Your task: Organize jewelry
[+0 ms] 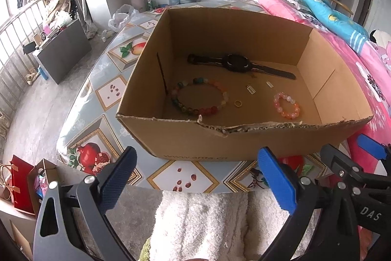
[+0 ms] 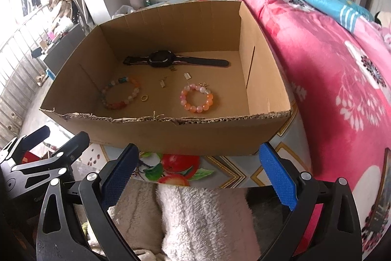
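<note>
An open cardboard box (image 1: 195, 138) (image 2: 171, 136) stands on the table. Inside lie a black watch (image 1: 235, 62) (image 2: 162, 59), a multicoloured bead bracelet (image 1: 199, 97) (image 2: 119, 92), a pink-orange bead bracelet (image 1: 287, 105) (image 2: 196, 98), a gold ring (image 1: 237, 103) (image 2: 144, 97) and small metal earrings (image 1: 251, 89) (image 2: 162, 83). My left gripper (image 1: 198, 177) is open and empty, in front of the box's near wall. My right gripper (image 2: 199, 176) is open and empty, also in front of the box; it shows at the right edge of the left wrist view (image 1: 352, 163).
The table has a fruit-print cloth (image 1: 107, 94) (image 2: 220, 173). A pink floral quilt (image 2: 330, 70) (image 1: 366, 65) lies right of the box. A white fleece garment (image 1: 207, 221) (image 2: 200, 217) is below the grippers. Red bags (image 1: 22, 185) stand on the floor at left.
</note>
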Demonstrator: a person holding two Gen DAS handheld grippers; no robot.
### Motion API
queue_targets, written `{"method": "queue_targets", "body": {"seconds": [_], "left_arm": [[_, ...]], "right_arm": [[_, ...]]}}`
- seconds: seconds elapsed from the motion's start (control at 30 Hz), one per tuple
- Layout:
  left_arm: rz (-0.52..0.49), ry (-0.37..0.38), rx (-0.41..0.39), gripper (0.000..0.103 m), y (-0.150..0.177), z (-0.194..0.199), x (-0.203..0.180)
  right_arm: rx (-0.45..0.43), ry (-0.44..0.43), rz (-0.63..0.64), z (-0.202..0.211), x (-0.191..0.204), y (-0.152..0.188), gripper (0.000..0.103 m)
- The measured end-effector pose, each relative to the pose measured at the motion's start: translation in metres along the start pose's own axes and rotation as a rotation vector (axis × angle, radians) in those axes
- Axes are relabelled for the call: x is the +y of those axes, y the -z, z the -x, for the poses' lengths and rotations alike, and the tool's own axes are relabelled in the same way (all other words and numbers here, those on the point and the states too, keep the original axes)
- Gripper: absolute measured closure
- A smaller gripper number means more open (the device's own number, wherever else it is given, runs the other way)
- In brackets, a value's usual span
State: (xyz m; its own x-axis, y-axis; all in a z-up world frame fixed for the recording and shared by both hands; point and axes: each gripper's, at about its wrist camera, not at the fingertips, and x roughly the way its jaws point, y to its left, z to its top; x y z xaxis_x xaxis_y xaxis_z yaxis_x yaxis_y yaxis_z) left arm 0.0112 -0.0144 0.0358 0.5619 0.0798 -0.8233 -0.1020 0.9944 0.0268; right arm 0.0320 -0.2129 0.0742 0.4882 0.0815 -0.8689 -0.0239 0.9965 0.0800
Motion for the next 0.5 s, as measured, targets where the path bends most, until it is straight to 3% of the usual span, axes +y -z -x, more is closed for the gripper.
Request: {"method": "queue_targets", "body": {"seconds": [0.5], "left_arm": [[-0.009,-0.014,0.013,0.006,0.0002,-0.0018,0.0024]], "right_arm": [[-0.01,0.034,-0.001,-0.0028,-0.0004,0.002,0.008]]}}
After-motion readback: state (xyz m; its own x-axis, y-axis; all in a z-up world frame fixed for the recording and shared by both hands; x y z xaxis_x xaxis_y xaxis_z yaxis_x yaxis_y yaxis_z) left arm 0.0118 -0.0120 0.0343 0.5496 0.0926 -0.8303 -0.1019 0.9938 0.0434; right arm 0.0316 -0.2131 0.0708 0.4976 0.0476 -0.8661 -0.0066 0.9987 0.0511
